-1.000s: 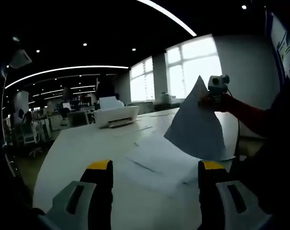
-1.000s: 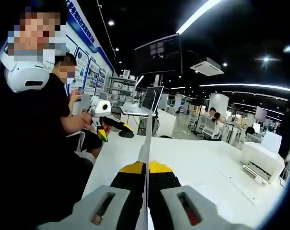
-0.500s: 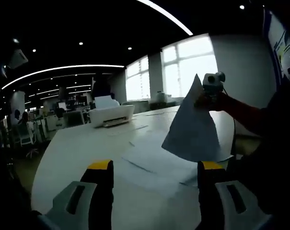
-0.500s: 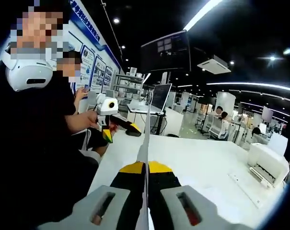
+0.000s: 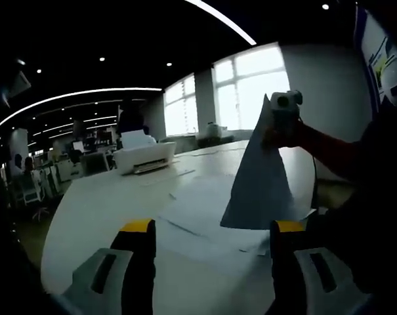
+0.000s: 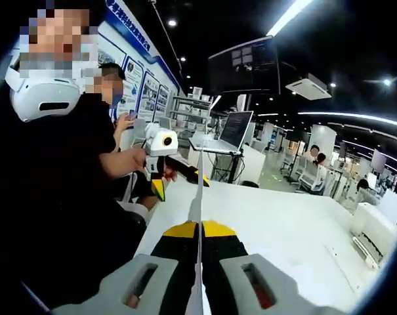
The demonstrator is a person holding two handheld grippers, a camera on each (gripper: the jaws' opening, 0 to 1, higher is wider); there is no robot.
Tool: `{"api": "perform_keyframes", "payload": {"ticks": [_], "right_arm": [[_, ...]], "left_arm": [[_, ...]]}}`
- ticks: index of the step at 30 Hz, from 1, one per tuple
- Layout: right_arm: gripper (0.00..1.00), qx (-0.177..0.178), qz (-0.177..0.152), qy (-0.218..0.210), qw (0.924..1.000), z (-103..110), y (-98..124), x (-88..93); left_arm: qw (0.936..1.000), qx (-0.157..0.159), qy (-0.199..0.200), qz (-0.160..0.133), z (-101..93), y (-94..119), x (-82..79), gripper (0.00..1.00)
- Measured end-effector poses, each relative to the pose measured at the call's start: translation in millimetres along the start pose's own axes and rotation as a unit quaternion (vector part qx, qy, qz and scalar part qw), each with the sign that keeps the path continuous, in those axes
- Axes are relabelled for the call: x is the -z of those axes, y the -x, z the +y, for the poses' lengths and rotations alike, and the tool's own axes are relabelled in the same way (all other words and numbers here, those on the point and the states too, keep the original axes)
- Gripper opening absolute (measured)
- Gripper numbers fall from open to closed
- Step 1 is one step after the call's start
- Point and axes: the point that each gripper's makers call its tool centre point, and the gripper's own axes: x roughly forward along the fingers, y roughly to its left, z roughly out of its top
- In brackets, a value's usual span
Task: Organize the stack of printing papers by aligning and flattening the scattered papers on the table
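The right gripper [image 6: 199, 230] is clenching a sheet [image 5: 258, 174] of printing paper by its top corner and holding it upright over the table [image 5: 93, 203], probably so it hangs straight before it goes onto the pile. In the right gripper view the sheet is showing edge-on as a thin line rising from between the closed jaws. The left gripper [image 5: 211, 230] is hovering low over the table with its jaws apart and nothing between them, seemingly waiting to steady or square the papers. The remaining papers [image 5: 205, 213] are lying flat and loosely overlapped on the table, just under the hanging sheet's lower edge. A printer [image 5: 144, 156] is sitting farther back on the table, well apart from the papers. A laptop [image 6: 226, 131] is standing beyond the far edge. Nothing seems to be blocking the way down to the pile.
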Motion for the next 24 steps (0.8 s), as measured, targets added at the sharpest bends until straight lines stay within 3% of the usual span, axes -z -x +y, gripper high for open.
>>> {"api": "perform_keyframes", "payload": {"ticks": [11,24], "right_arm": [[0.0,-0.025,0.008,0.01,0.9996,9.7,-14.5,-3.9],[0.0,-0.039,0.016,0.022,0.9989,14.0,-22.3,-8.5]], "left_arm": [[0.9998,0.013,0.005,0.016,-4.9,-5.1,10.4,0.73],[0.9993,0.031,-0.002,0.023,-12.9,-14.9,11.2,0.73]]}}
